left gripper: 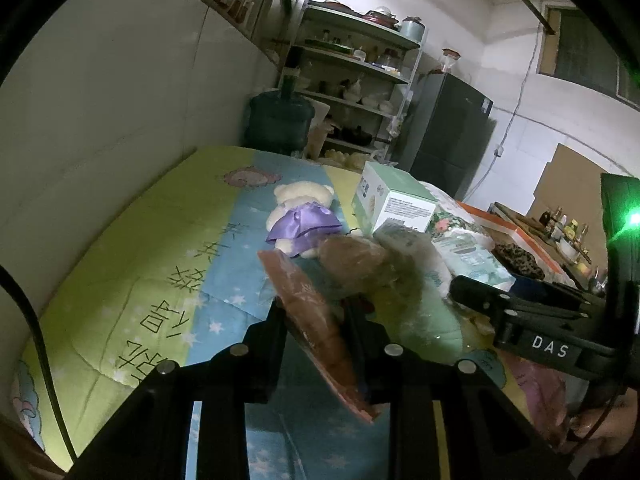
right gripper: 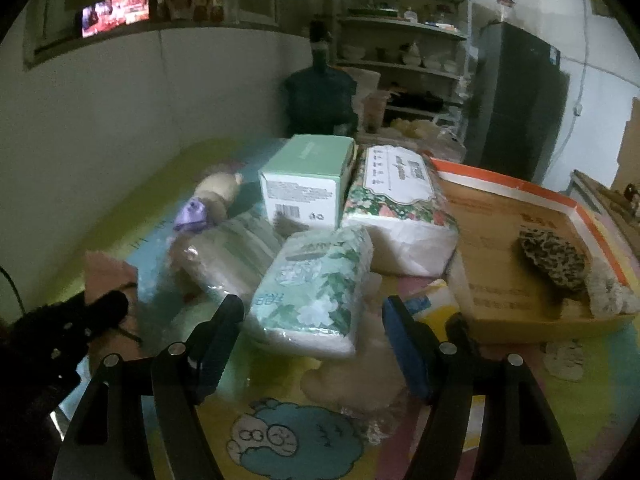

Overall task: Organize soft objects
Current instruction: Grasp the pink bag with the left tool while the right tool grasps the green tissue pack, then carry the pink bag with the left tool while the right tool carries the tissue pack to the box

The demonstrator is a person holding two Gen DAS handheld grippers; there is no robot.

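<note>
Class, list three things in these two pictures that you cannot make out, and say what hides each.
- Left wrist view: the plastic-wrapped bundle is motion-blurred; contents unclear.
- Right wrist view: the teddy bear is blurred; face unreadable.
- Right wrist view: the orange-rimmed box carries print too small to read.

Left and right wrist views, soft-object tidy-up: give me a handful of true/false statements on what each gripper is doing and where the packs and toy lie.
1. The left gripper is shut on a pinkish plastic-wrapped pack. True.
2. The right gripper is clamped on the green-leaf tissue pack. False: its jaws stand wide apart, the pack just ahead between them.
3. The teddy bear wears a purple dress. True.
4. The leopard-print item lies on the quilt. False: it sits in the orange-rimmed cardboard box.
5. The mint-green carton stands beside the floral tissue pack. True.
</note>
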